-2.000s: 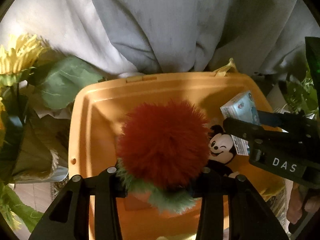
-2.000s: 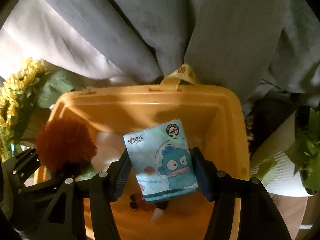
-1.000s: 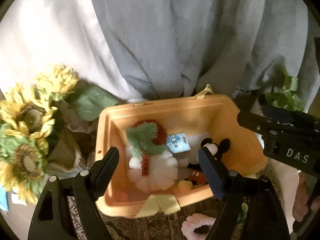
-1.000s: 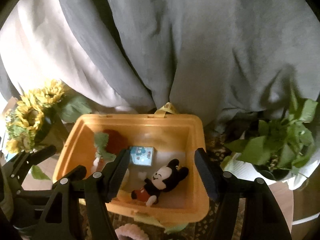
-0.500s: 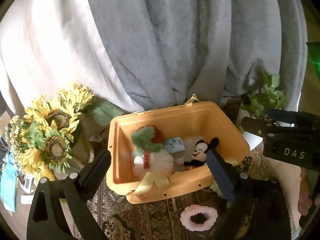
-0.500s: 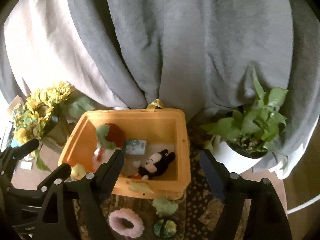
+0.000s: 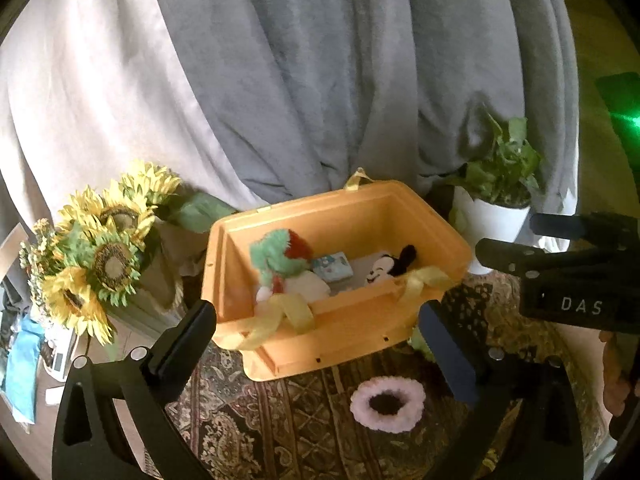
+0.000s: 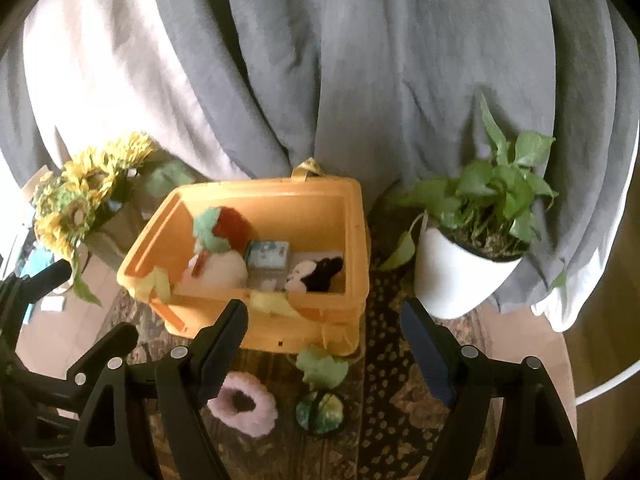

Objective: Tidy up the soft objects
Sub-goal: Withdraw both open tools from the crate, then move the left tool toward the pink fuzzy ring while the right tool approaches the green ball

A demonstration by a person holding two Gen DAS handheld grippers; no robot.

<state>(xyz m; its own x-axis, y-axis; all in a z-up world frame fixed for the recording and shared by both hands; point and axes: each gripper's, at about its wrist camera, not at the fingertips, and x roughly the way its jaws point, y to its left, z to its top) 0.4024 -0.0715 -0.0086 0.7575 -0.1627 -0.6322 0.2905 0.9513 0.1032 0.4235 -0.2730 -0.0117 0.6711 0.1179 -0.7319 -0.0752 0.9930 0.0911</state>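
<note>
An orange bin [image 7: 352, 328] holds a red and green fluffy toy [image 7: 280, 256], a blue tissue pack [image 7: 332, 266], a mouse plush [image 7: 390, 266] and a white plush [image 7: 308, 284]. My left gripper [image 7: 316, 316] hangs back from the bin's near wall, its jaws opening with nothing between them. The right gripper [image 8: 324, 312] is open and empty, also short of the bin [image 8: 280, 204]. On the patterned cloth below lie a pink fluffy ring [image 8: 244, 404], a green leaf-shaped piece [image 8: 322, 366] and a small green round thing [image 8: 320, 408].
A bunch of sunflowers [image 7: 100, 256] stands left of the bin. A potted plant in a white pot [image 8: 452, 272] stands to its right. Grey drapes [image 8: 320, 80] hang close behind. The patterned cloth [image 7: 280, 420] covers the surface in front.
The left gripper let go of the fluffy toy and the right let go of the tissue pack; both lie in the bin. Both grippers drew back and their jaws widened.
</note>
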